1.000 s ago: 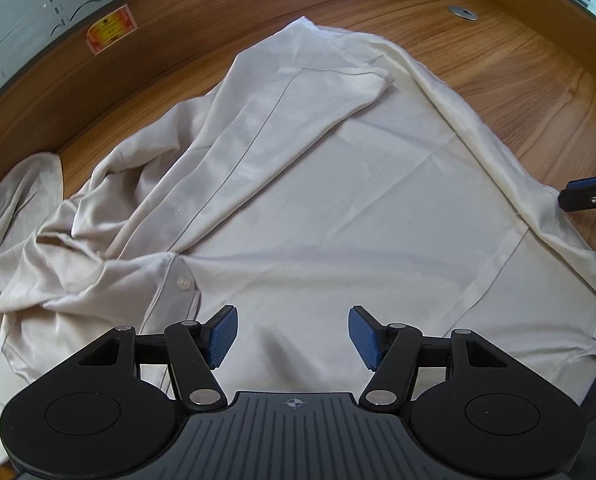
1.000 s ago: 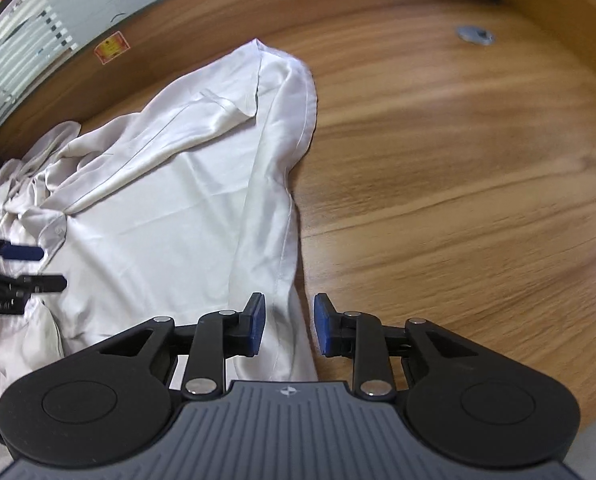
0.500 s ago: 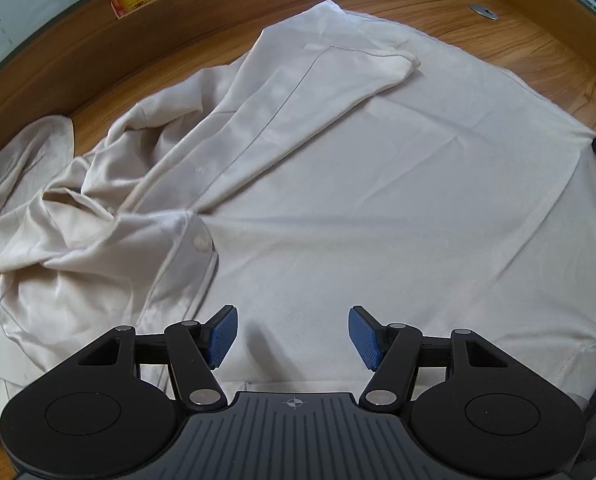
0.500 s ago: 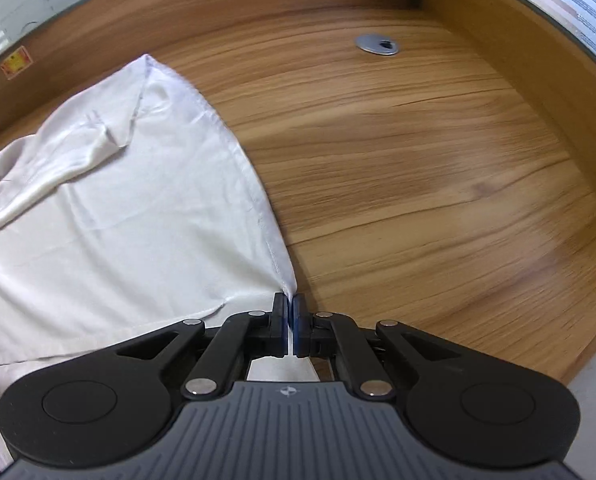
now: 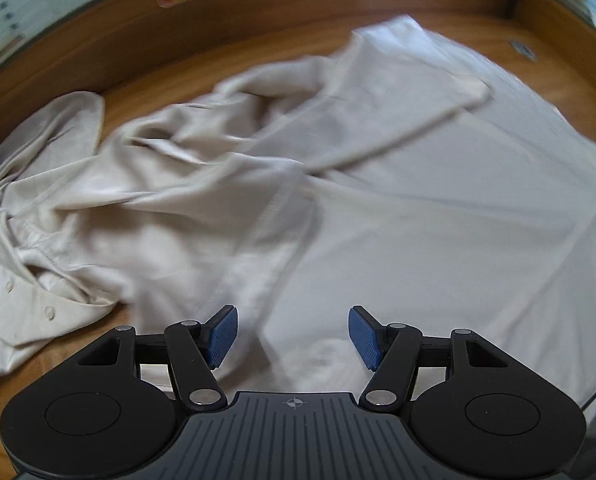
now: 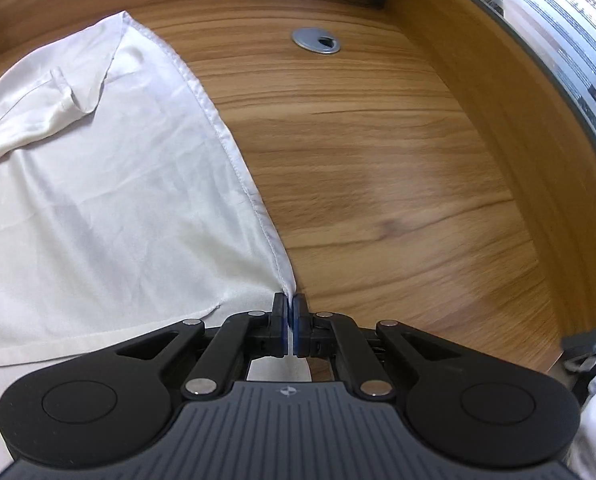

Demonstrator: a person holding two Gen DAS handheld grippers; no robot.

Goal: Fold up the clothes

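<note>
Shirt (image 6: 97,208): cream, silky, rumpled | right tool (image 6: 289,312): pinching stitched hem | left tool (image 5: 291,334): spread | table (image 6: 398,184): woodgrain

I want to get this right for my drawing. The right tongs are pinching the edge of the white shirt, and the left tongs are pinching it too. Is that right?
Not quite. The right tongs do pinch the white shirt at its edge. But the left tongs stand open above the cloth with nothing between the pads, as the left wrist view shows.

The shirt (image 5: 378,208) is motion-blurred in the left wrist view, its left and right ends cut off.
</note>
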